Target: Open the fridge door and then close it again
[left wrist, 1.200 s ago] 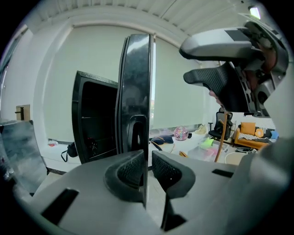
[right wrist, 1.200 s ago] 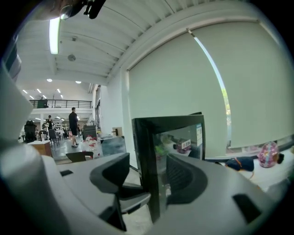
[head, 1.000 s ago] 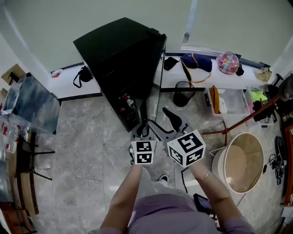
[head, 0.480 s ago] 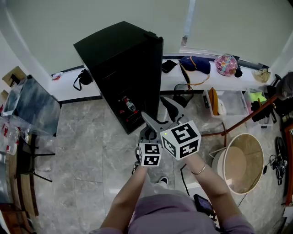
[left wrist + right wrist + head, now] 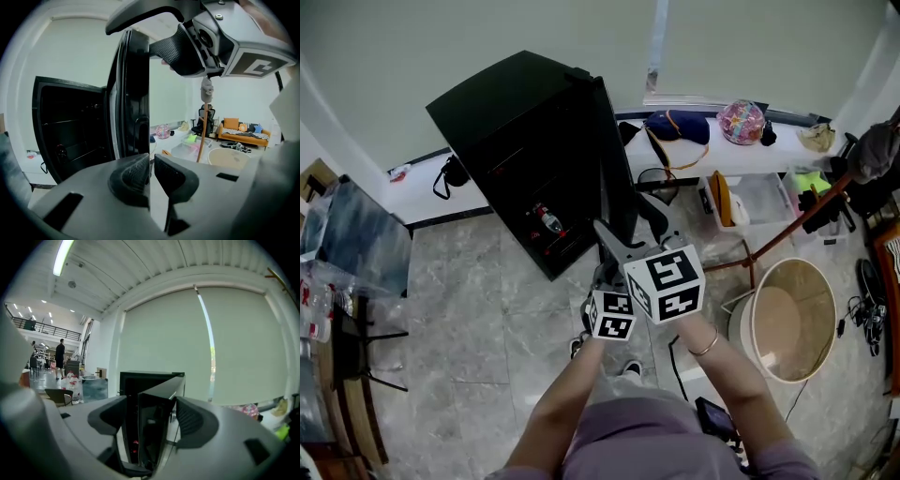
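Left gripper (image 5: 151,163) first: pads all but pressed together on a thin upright strip, seemingly the free edge of the fridge door (image 5: 132,93). Right gripper (image 5: 151,414) close beside it on the right, jaws spread and only just opened wider, nothing pressed between the pads. Door edge framed in that gap, but farther off and untouched.

Beyond the jaws, door swung well out from the black fridge (image 5: 511,108), edge-on toward the person, hung at the cabinet's right side. Dark shelves open to view on the left, a red-capped bottle (image 5: 547,221) low inside. Fridge backed against the far wall. White ledge (image 5: 750,161) with bags to its right, round tub (image 5: 787,319) on the floor at near right.

Judged stage: opening done or nearly so, closing yet to come.

Handling, at a guess: tall, stiff and fairly heavy, free on its hinges but slow to start and apt to carry on once moving. Smooth face, likely slippery under the pads. Best taken at the free upright edge, far from the hinge for leverage, about mid-height: a pinch on the lip for pulling, a flat push on the outer face for shutting. Worth easing off near the seal to avoid a slam and rattled bottles.
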Demonstrator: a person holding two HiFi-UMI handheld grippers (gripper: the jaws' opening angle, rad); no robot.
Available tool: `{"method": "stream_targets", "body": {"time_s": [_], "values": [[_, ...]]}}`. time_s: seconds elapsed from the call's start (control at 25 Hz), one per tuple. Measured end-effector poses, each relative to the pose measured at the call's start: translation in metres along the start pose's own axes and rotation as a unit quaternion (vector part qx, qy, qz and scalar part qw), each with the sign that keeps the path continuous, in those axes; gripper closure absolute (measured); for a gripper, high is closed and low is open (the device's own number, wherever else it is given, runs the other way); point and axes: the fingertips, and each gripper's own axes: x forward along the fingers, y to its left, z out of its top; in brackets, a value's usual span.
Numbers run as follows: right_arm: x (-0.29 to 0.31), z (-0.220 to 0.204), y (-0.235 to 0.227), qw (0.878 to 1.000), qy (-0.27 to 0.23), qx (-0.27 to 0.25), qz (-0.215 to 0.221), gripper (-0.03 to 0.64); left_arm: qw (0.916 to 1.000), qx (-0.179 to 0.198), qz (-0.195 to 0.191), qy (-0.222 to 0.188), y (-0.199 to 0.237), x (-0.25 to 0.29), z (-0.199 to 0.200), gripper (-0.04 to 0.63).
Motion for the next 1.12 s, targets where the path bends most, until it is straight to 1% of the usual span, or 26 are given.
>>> {"method": "stream_targets", "body": {"time_s": [0.24,0.44,0.56,0.8,1.0,1.12], "values": [[-0.008,-0.009,-0.024,0.999,0.014,-0.019,-0.047,0.356,0.9995,0.001,-0.030,0.002,-0.017,0.010,0.005,0.563],[-0.013,-0.012,-0.031,0.998,0.013,-0.031,-0.056,0.367,0.9989,0.005,-0.046,0.009,-0.028,0.012,0.003,0.563],[-0.014,-0.013,-0.034,0.998,0.010,-0.037,-0.059,0.382,0.9987,0.009,-0.050,0.005,-0.032,0.008,0.004,0.563],[-0.021,-0.014,-0.045,0.997,0.008,-0.040,-0.063,0.393,0.9993,0.000,-0.037,0.000,-0.021,-0.008,0.002,0.563],[-0.029,-0.018,-0.060,0.997,0.006,-0.034,-0.072,0.397,0.9999,-0.005,-0.014,0.004,-0.004,-0.021,-0.007,0.563],[-0.034,-0.018,-0.070,0.997,0.003,-0.029,-0.072,0.399,0.9998,-0.019,0.001,0.001,0.006,-0.025,-0.006,0.563]]}}
